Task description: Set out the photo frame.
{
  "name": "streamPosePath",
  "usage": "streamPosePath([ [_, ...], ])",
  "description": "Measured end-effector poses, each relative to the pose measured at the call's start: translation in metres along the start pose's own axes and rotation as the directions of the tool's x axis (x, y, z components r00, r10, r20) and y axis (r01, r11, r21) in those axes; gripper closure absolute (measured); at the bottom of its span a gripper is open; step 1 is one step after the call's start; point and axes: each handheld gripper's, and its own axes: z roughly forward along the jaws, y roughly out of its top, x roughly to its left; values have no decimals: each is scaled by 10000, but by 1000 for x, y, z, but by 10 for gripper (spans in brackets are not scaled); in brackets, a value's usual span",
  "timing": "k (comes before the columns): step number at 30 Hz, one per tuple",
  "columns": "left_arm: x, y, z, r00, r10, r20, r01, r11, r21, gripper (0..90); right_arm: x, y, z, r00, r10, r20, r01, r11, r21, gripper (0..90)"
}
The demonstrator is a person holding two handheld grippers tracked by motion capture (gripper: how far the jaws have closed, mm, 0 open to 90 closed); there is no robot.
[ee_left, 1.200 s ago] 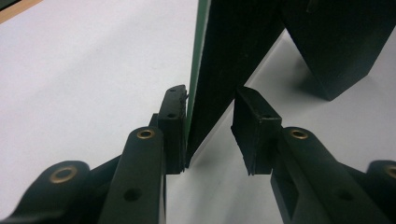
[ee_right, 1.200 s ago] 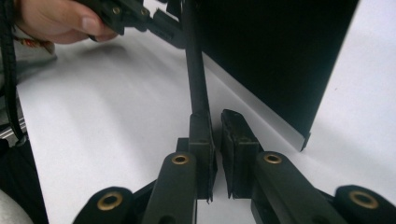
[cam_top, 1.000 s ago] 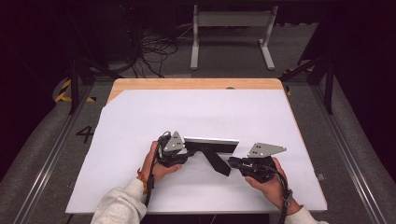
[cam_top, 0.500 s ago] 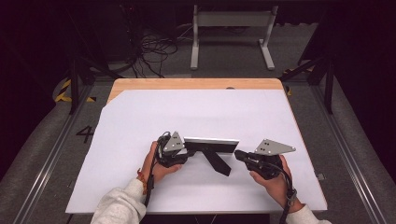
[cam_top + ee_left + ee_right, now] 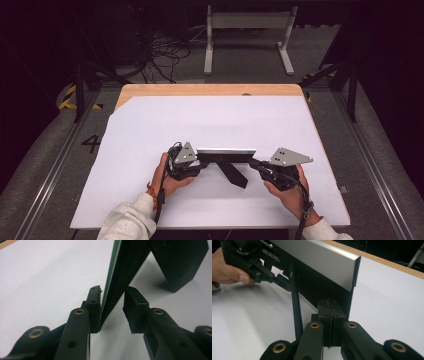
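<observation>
A silver-edged picture frame (image 5: 226,151) stands upright on the white sheet, propped by its black back stand (image 5: 232,173). My left gripper (image 5: 200,159) is at the frame's left end. In the left gripper view its jaws (image 5: 112,307) straddle the frame's edge (image 5: 125,270): one pad touches the green front face, and a thin gap shows between the other pad and the back. My right gripper (image 5: 252,163) is at the frame's right end. Its pads (image 5: 331,302) are pressed together with nothing seen between them, their tips right up against the black back of the frame (image 5: 317,257).
The white sheet (image 5: 215,120) covers most of a wooden table, whose far edge (image 5: 210,90) shows bare. Beyond the table are cables on the floor and a grey metal stand (image 5: 250,30). The person's hands and sleeves come in from the near edge.
My right gripper has shifted slightly to the right and away from the stand, toward the frame's right end. The frame and my left gripper have stayed where they were.
</observation>
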Motion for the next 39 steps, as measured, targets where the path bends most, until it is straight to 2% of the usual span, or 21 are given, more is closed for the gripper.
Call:
streamPosePath([
  [4, -1, 1, -8, 10000, -15, 5, 15, 9998, -207, 682, -1, 2, 2, 10000, -18, 35, 18, 10000, -31, 900],
  [6, -1, 3, -13, 9999, -74, 132, 81, 9985, -538, 682, -1, 1, 4, 10000, -35, 27, 35, 10000, 1, 900],
  [10, -2, 6, -21, 9999, 87, 137, -75, 9965, -830, 684, -1, 0, 8, 9999, -33, 148, 32, 10000, 57, 900],
  [15, -4, 7, -24, 9996, 251, 119, -241, 9968, -762, 720, 0, -1, 14, 9994, -150, 313, 144, 9997, 184, 900],
  [20, -11, 7, -24, 9980, 632, -83, -636, 9958, -654, 756, -1, -1, 22, 9983, -328, 481, 313, 9990, 321, 900],
  [25, -16, 8, -22, 9963, 834, -227, -848, 9943, -648, 791, -9, 0, 30, 9980, -30, 627, 14, 9997, 249, 900],
  [32, -19, 9, -20, 9961, 855, -197, -866, 9940, -672, 829, -17, 2, 39, 9964, 205, 822, -214, 9997, 103, 900],
  [35, -21, 10, -18, 9953, 945, -219, -957, 9935, -622, 838, -22, 5, 48, 9946, 473, 921, -471, 9989, -44, 900],
  [39, -22, 11, -16, 9955, 932, -199, -942, 9936, -618, 830, -25, 9, 56, 9933, 533, 1027, -526, 9986, -95, 900],
])
